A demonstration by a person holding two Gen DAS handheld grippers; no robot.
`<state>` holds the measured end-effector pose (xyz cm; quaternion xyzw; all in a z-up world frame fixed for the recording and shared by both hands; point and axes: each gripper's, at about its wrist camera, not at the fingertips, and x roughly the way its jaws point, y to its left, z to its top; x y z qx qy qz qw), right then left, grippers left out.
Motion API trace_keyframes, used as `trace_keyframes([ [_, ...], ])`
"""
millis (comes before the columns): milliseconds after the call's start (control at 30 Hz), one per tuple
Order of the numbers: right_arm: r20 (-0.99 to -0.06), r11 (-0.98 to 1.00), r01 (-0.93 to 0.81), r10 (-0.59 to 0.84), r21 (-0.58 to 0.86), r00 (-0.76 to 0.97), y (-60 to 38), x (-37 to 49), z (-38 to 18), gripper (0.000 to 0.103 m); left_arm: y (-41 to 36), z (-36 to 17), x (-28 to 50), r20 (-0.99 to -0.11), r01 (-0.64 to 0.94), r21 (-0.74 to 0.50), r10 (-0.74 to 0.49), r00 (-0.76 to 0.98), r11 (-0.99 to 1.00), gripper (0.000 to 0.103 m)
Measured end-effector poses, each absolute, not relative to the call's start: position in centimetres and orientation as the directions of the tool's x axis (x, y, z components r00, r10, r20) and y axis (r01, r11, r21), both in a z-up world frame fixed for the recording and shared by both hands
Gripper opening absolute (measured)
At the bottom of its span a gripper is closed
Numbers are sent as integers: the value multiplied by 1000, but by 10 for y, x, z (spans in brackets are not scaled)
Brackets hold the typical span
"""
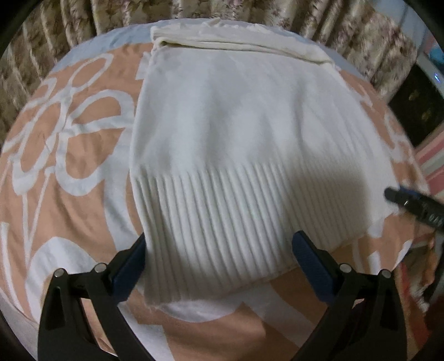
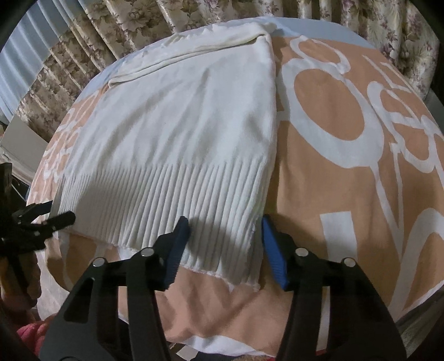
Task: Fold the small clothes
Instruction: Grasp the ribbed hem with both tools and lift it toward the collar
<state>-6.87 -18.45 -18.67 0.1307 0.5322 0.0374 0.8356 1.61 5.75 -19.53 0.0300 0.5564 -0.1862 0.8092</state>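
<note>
So the white knit sweater (image 1: 244, 133) is lying flat on the bed, on top of a peach bedspread (image 1: 41, 211) with big white flower shapes. The ribbed hem (image 2: 172, 200) is the end nearest both grippers, and the far end already looks folded or rolled over on itself, up by the floral curtains (image 2: 133, 22).

The left gripper (image 1: 219, 263) has its jaws wide apart, straddling the left corner of the hem without pinching anything. The right gripper (image 2: 224, 244) is also spread, with the right corner of the hem sitting between its blue pads (image 2: 273, 250), not clamped yet.

My guess is both corners are about to get grabbed so the hem can be folded up toward the far end. Stuff that could go sideways:

- That rib knit is stretchy and thick, so a shallow pinch could catch only the top layer and the sweater would peel open when lifted.
- The bedspread is soft and right under the hem, so closing too low could grab the bedding too.
- If one corner gets gripped deeper than the other, the fold ends up crooked.
</note>
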Motion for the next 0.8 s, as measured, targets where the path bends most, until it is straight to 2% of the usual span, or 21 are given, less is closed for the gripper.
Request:
trace_keyframes([
  [33,-881,963,76,201,257,429,-184,-68,-187,48,62,-194,18,-906,324,-182,-286,311,928,91],
  [67,-879,961,74,211,267,428,-185,-68,-186,38,64,-192,19,-904,322,-181,-286,318,929,85],
  [100,-875,957,71,226,282,427,-185,-67,-186,32,64,-191,20,-905,324,-172,-279,322,930,71],
  [133,-873,954,70,237,293,427,-184,-67,-186,26,65,-189,20,-905,324,-171,-278,323,931,62],
  [167,-875,957,60,232,283,424,-181,-66,-186,22,66,-188,21,-903,321,-186,-291,316,929,62],
  [267,-875,966,26,222,258,431,-174,-63,-185,13,68,-189,24,-904,318,-190,-292,312,929,50],
  [333,-870,963,25,231,268,436,-177,-63,-183,11,68,-187,23,-904,321,-185,-289,315,929,31],
  [400,-859,956,21,253,292,444,-182,-62,-179,11,71,-184,26,-897,322,-212,-315,311,922,19],
  [600,-818,955,-34,270,294,508,-183,-52,-148,10,71,-176,37,-881,340,-262,-368,297,903,16],
  [800,-788,943,-43,299,329,539,-191,-27,-132,10,69,-154,62,-830,327,-317,-427,360,890,15],
])
